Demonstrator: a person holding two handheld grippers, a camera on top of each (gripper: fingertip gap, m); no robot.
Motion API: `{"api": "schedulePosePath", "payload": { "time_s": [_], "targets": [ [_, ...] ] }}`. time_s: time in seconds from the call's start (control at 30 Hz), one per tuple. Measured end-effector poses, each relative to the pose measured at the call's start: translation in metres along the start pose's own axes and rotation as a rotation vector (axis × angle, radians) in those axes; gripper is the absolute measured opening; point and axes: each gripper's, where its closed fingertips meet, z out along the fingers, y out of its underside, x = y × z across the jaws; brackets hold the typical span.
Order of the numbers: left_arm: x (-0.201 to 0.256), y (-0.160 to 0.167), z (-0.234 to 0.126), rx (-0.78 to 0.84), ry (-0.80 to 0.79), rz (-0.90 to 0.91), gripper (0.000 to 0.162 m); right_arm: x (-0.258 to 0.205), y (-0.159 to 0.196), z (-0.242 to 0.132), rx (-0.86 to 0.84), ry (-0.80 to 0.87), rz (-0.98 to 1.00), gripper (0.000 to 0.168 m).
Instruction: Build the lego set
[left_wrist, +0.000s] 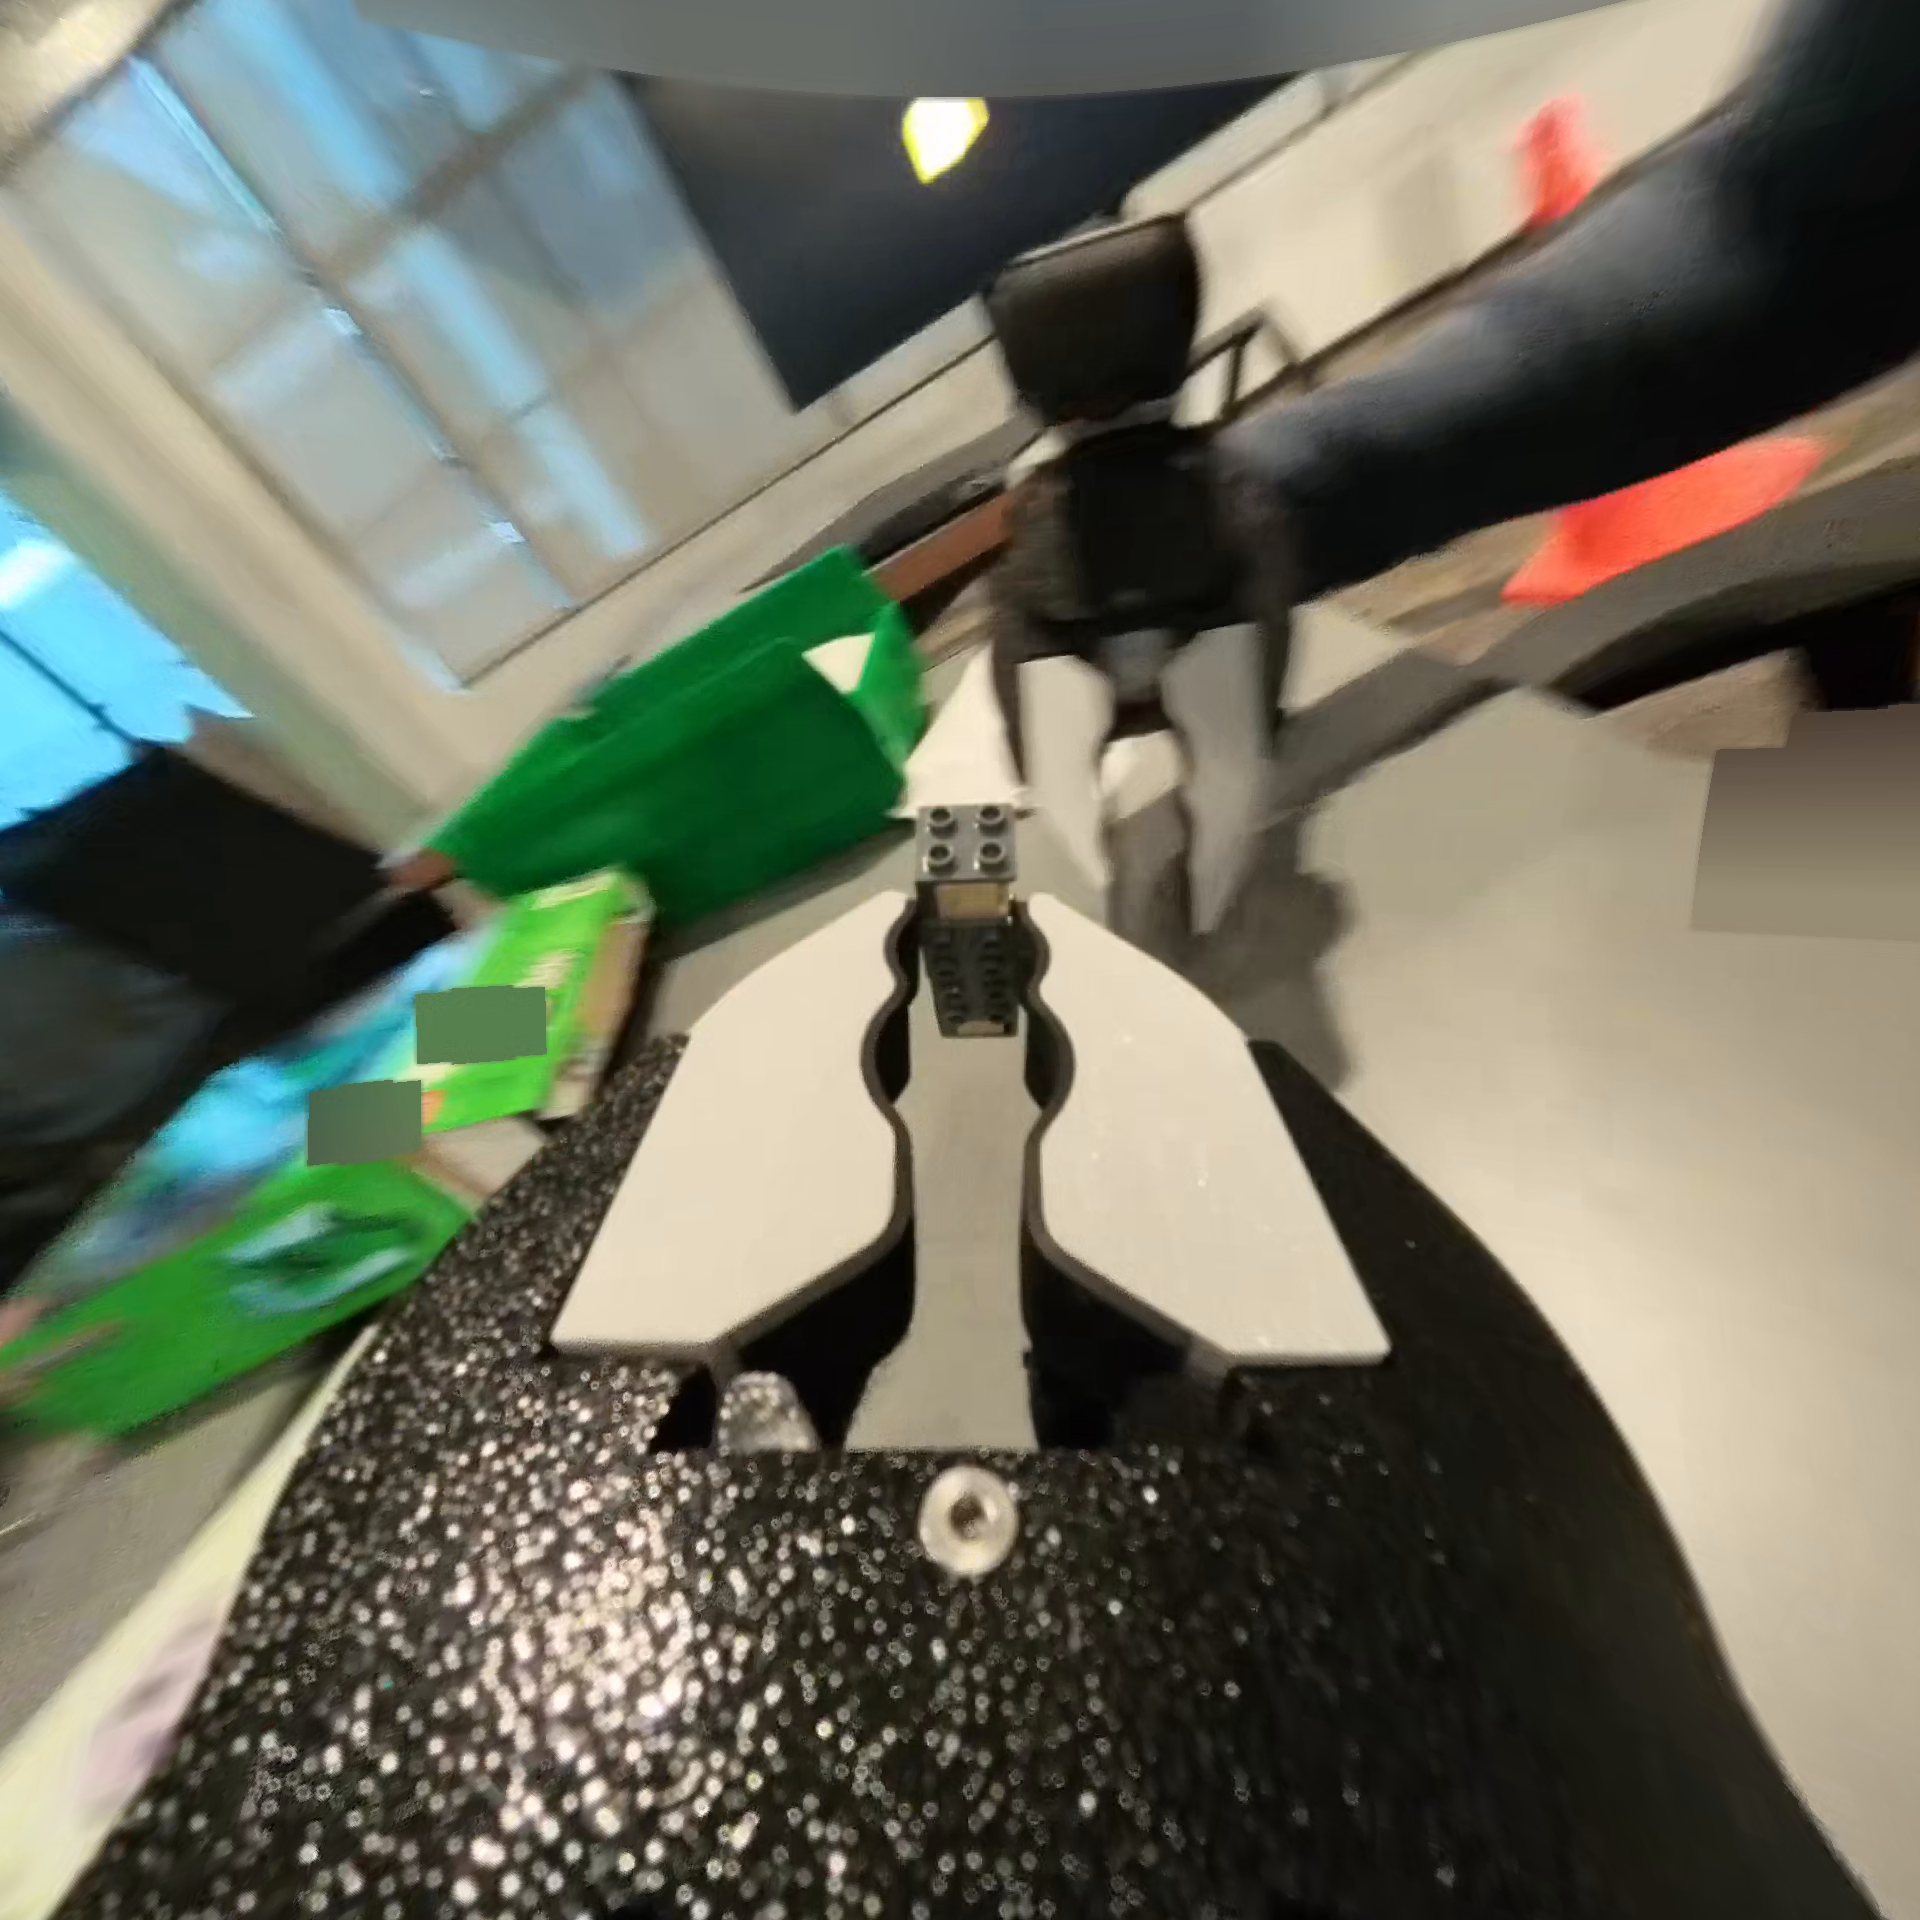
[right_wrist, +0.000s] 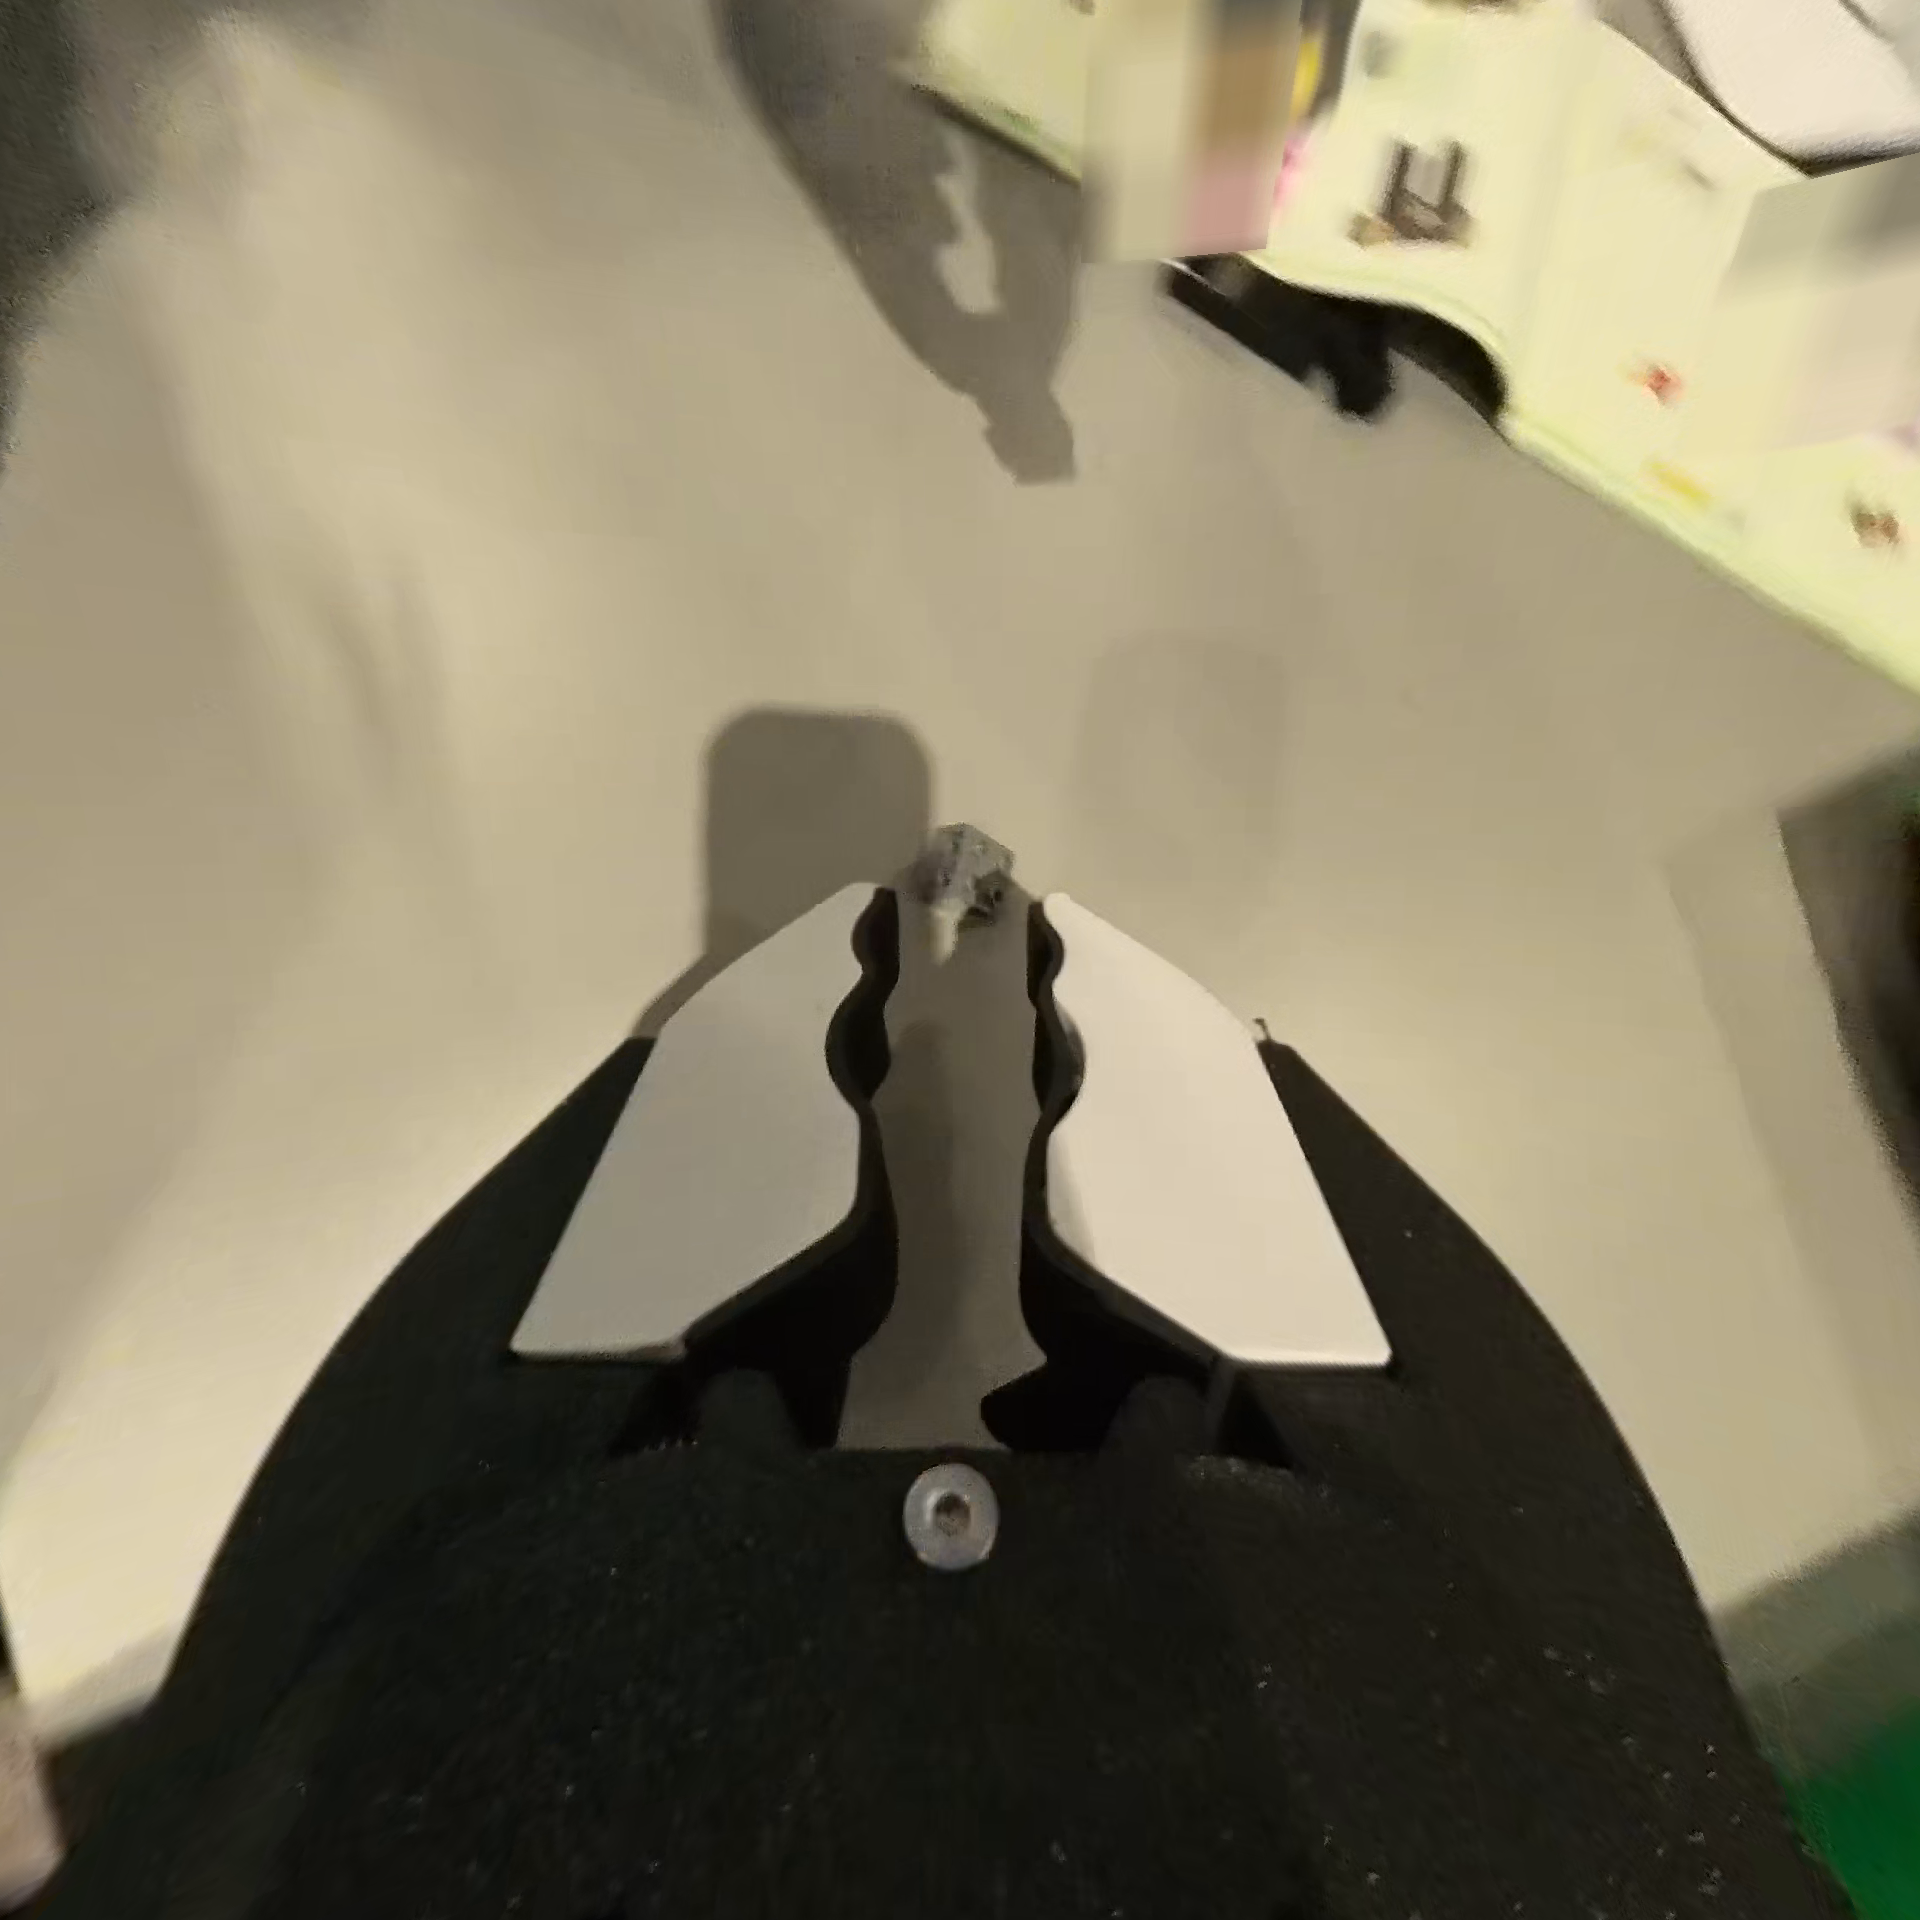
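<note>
Right tool (right_wrist: 961, 904) above the pale bench (right_wrist: 416, 571), its white fingers (right_wrist: 748, 1143) pinching a small grey piece (right_wrist: 958, 860) at their tips; the piece's shape is blurred. An open instruction booklet (right_wrist: 1621, 312) lies upper right.

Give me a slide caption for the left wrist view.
Left gripper clamps a dark grey Lego assembly above the grey table.

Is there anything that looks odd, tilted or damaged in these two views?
Nothing looks damaged or spilled. The left gripper is shut on a dark grey lego assembly, held straight. The right gripper pinches a small grey lego piece only at the fingertips; blur hides whether it sits askew. The green box lies at the table's edge.
</note>
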Motion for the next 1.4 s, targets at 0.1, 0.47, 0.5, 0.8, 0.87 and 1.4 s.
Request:
{"api": "schedulePosePath", "payload": {
  "time_s": [0.1,0.47,0.5,0.8,0.87,1.4],
  "targets": [
    [0.005,0.000,-0.002,0.050,0.031,-0.059,0.017,0.003,-0.003,0.000,-0.036,-0.137,-0.147,0.023],
    [0.000,0.021,-0.008,0.058,-0.002,-0.081,0.016,-0.003,0.007,0.023,-0.165,-0.554,-0.398,0.028],
    [0.002,0.024,-0.008,0.051,0.004,-0.084,0.016,-0.003,0.008,0.023,-0.169,-0.570,-0.418,0.027],
    [0.006,0.033,-0.007,0.033,0.039,-0.106,0.016,-0.001,0.010,0.031,-0.160,-0.620,-0.559,0.021],
    [0.007,0.033,-0.006,0.033,0.043,-0.111,0.016,-0.002,0.011,0.032,-0.171,-0.644,-0.572,0.021],
    [-0.043,0.048,-0.012,-0.134,-0.484,0.269,0.016,0.060,-0.065,0.026,0.303,-0.213,0.280,0.019]
  ]
}}
